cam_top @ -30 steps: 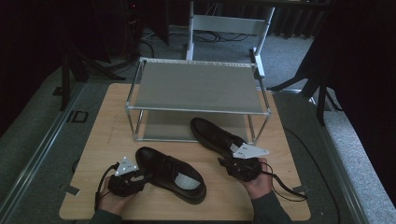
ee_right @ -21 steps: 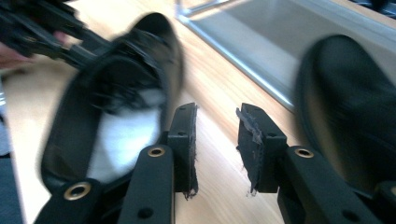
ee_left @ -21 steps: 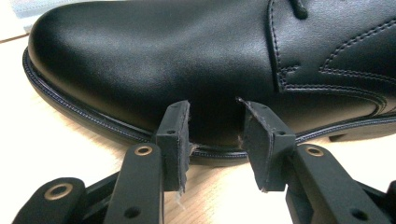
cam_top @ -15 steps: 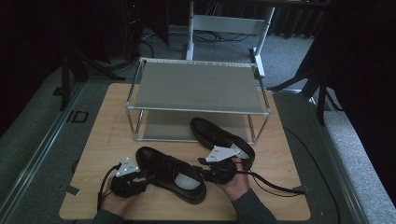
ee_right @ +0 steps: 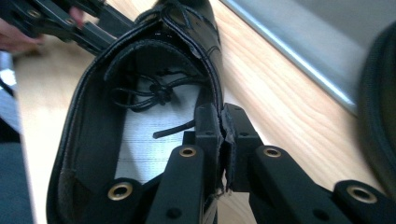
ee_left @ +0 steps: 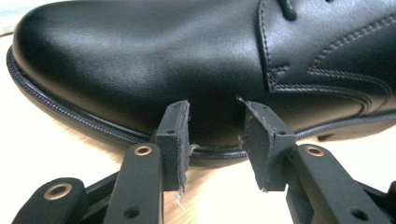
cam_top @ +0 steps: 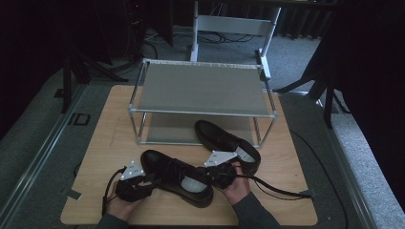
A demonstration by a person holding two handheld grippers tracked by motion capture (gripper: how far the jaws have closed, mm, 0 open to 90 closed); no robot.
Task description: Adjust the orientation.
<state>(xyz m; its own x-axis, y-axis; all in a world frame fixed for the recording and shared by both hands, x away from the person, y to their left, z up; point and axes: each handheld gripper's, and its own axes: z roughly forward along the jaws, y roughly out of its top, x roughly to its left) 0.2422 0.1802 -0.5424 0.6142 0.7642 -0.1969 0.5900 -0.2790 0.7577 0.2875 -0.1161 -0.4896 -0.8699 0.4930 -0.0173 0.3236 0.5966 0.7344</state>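
From the high view, a pale wooden desk (cam_top: 110, 143) with rounded corners is seen, carrying a two-tier metal-framed shoe rack with flat grey shelves (cam_top: 203, 88) at its far middle. A glossy black leather lace-up shoe (cam_top: 174, 175) lies at the near middle of the desk, toe to the left and open heel to the right. A second black leather shoe (cam_top: 224, 139) is set just behind it to the right, with its toe under the rack's lower shelf. The left tool (cam_top: 143, 183) is held at the toe of the near shoe, the right tool (cam_top: 214, 174) at its heel; a grey three-cornered plate is carried on top of each.

In the left gripper view, the smooth, rounded toe cap of the near shoe (ee_left: 154, 60) is shown, with fine stitching along the welt and the side panel. The left tool (ee_left: 215, 135) is held partly open, its worn foam-edged pads standing against the toe side; whether they press on it cannot be told.

In the right gripper view, the right tool (ee_right: 222, 135) has just been closing and is clamped on the thin leather collar of the near shoe (ee_right: 93, 107), one jaw inside, one outside. A pale woven insole and loose black laces are seen within.
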